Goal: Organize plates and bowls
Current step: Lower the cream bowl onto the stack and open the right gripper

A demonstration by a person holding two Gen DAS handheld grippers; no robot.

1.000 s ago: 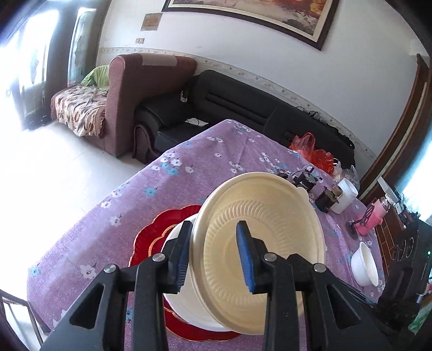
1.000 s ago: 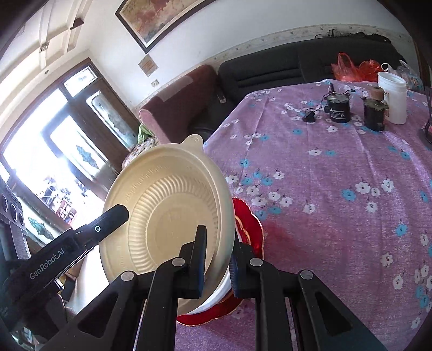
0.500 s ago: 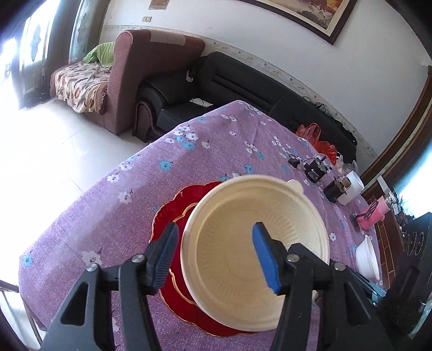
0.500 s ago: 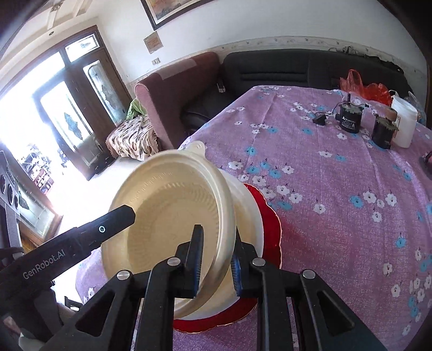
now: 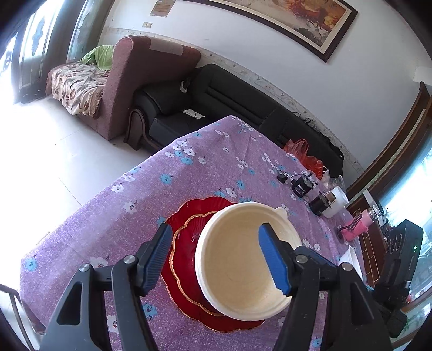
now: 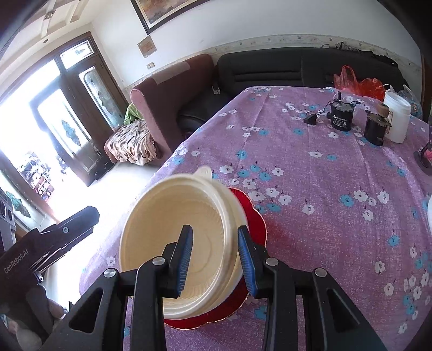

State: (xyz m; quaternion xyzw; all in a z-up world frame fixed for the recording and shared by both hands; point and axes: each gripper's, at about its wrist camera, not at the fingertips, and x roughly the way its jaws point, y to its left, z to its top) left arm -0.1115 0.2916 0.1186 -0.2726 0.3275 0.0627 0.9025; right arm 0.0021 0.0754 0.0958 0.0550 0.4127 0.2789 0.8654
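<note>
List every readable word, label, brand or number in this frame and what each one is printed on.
"GenRobot.AI": white lettering on the black body of the left gripper, seen in the right wrist view.
Black cylindrical device on the tablecloth: a white label with a triangle mark and lines of text, too small to read.
Plaque on the wall beside the framed painting: blurred, unreadable.
Cream bowls, red plate and white jar: no text visible.

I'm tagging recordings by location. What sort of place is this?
Most likely a home living or dining room: a black sofa and maroon armchair along the wall, a framed painting above, and a table under a purple floral tablecloth holding dishes.
</note>
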